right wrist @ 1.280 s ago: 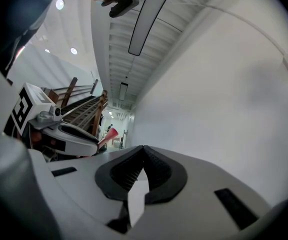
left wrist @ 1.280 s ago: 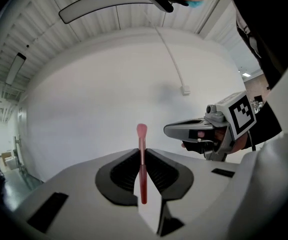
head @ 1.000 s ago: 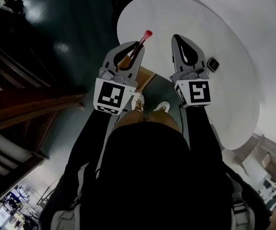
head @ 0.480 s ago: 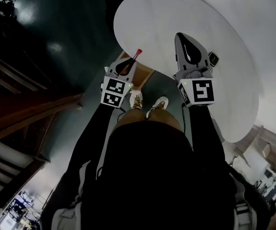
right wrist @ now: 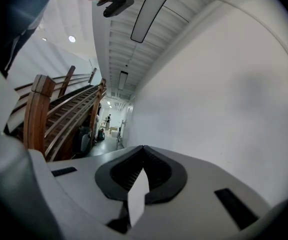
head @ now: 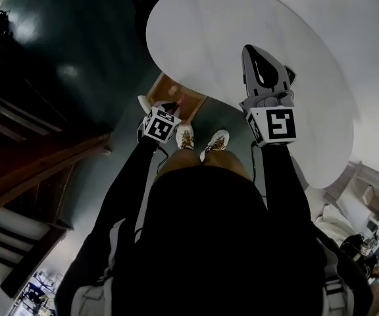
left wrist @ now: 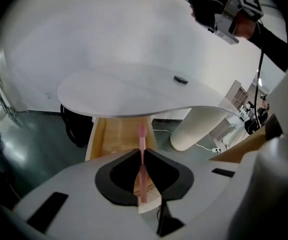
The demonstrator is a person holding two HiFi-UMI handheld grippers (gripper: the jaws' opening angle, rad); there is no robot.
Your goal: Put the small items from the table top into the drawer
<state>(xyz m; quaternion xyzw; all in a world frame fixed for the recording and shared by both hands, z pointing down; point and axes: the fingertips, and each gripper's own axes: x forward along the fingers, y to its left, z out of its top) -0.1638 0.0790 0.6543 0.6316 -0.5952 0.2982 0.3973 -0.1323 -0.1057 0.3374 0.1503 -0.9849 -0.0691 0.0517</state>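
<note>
Two grippers work at a round white table, one low and one high. Dropped below the table's edge, the left gripper is clenched on a thin pink stick, which runs forward out of its jaws. Directly ahead of and beneath that gripper lies the open wooden drawer, tucked under the tabletop; the stick's far end hangs over the drawer's inside. Beyond the left gripper and to its right, a small dark item sits on the tabletop, with the table's ribbed pedestal below. The right gripper is held above the table, its jaws pressed together with nothing between them, facing a white wall with a wooden staircase off to its left. In the head view, the dark item peeks out just beside the right gripper.
</note>
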